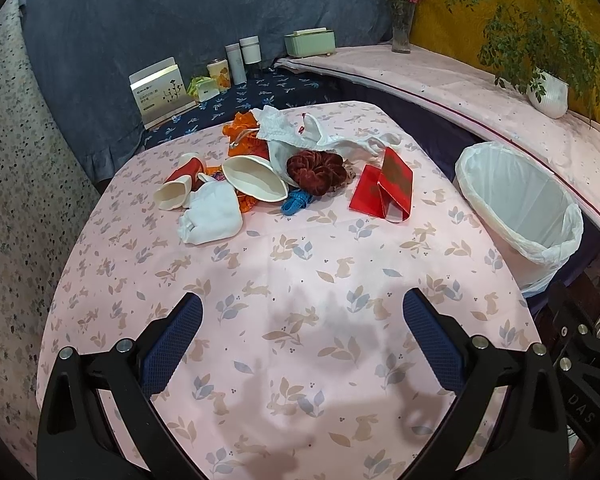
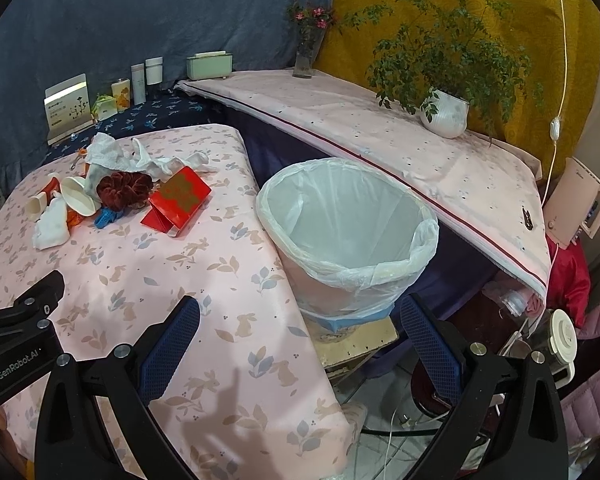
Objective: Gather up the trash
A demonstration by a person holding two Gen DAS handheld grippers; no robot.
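Note:
A pile of trash lies at the far part of the pink rabbit-print table [image 1: 300,280]: a red paper box [image 1: 384,188], a dark red scrunchie [image 1: 316,170], crushed white paper cups [image 1: 256,178], a white cloth wad [image 1: 212,214], white tissue [image 1: 296,132], orange scraps and a blue piece [image 1: 296,202]. A bin with a white liner [image 1: 520,208] stands off the table's right edge. My left gripper [image 1: 302,344] is open and empty over the near table. My right gripper [image 2: 300,348] is open and empty, near the table's right edge in front of the bin [image 2: 348,232]. The pile also shows in the right wrist view, with the red box [image 2: 178,200].
Boxes and jars [image 1: 236,60] stand on a dark blue cloth behind the table. A pink-covered ledge [image 2: 380,136] holds a green box, a flower vase [image 2: 306,52] and a potted plant [image 2: 446,112]. Cables and clutter lie on the floor at the right.

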